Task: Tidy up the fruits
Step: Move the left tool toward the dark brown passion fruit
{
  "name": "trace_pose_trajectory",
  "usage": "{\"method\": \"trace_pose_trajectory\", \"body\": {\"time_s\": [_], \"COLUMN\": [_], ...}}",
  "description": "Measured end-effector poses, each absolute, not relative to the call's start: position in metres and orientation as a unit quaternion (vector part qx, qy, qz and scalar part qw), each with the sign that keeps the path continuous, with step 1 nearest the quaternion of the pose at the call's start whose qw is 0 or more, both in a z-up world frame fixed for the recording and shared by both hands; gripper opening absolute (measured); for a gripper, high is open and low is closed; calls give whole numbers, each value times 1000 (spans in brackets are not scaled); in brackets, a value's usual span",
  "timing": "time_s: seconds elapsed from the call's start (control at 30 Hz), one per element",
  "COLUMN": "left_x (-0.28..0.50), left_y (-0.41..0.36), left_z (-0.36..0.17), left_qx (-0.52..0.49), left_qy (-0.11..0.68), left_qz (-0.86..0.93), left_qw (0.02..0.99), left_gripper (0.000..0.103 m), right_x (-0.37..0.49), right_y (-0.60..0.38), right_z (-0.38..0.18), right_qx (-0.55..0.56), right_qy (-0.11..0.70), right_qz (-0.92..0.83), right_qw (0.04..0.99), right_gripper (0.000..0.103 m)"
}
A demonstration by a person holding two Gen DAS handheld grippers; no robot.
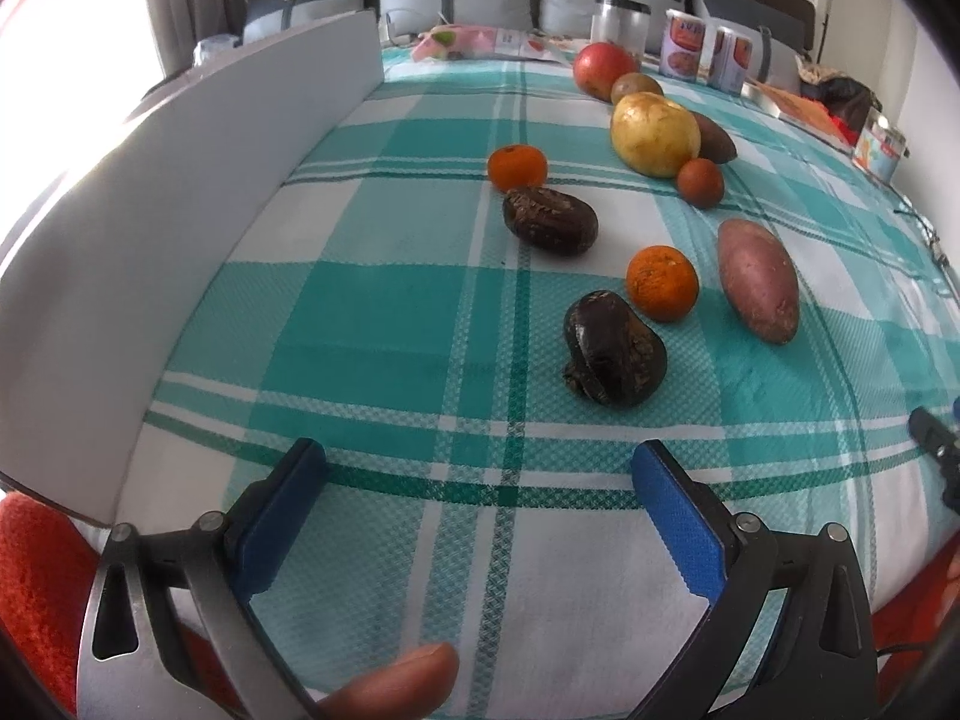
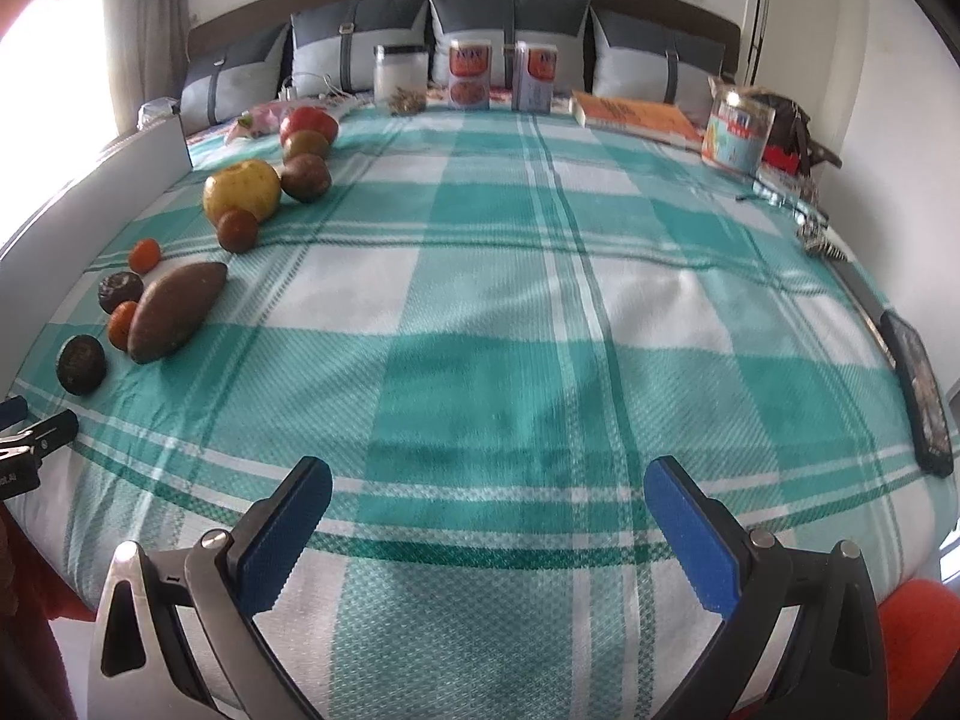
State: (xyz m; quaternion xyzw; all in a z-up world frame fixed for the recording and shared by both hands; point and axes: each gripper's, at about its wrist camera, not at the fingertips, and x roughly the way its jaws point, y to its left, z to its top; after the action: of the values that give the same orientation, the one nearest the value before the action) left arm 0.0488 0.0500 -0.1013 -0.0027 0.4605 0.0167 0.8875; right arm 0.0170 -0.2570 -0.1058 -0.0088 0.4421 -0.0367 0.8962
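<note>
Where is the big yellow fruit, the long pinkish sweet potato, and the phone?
big yellow fruit [image 1: 655, 133], left wrist view, middle of its skin.
pinkish sweet potato [image 1: 758, 279], left wrist view, middle of its body.
phone [image 2: 918, 393], right wrist view, its dark screen.

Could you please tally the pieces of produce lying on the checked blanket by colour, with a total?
Orange: 2
Dark brown, almost black: 2
Reddish-pink: 1
Yellow: 1
Red: 1
Brown or reddish-brown: 3
Total: 10
</note>
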Motion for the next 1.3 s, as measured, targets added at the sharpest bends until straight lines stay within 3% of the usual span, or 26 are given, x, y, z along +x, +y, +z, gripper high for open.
{"method": "trace_pose_trajectory", "body": {"time_s": [1.3], "left_x": [48], "left_y": [51], "left_z": [-102], "left_qx": [-3], "left_qy": [463], "left_qz": [14], "left_qw": [886], "left_gripper": [103], "right_x": [17], "right_y": [-264], "right_z": [-113], "right_qx": [12], "right_qy": [441], "right_qz": [-46], "right_qw": [896], "right_gripper": [103]}}
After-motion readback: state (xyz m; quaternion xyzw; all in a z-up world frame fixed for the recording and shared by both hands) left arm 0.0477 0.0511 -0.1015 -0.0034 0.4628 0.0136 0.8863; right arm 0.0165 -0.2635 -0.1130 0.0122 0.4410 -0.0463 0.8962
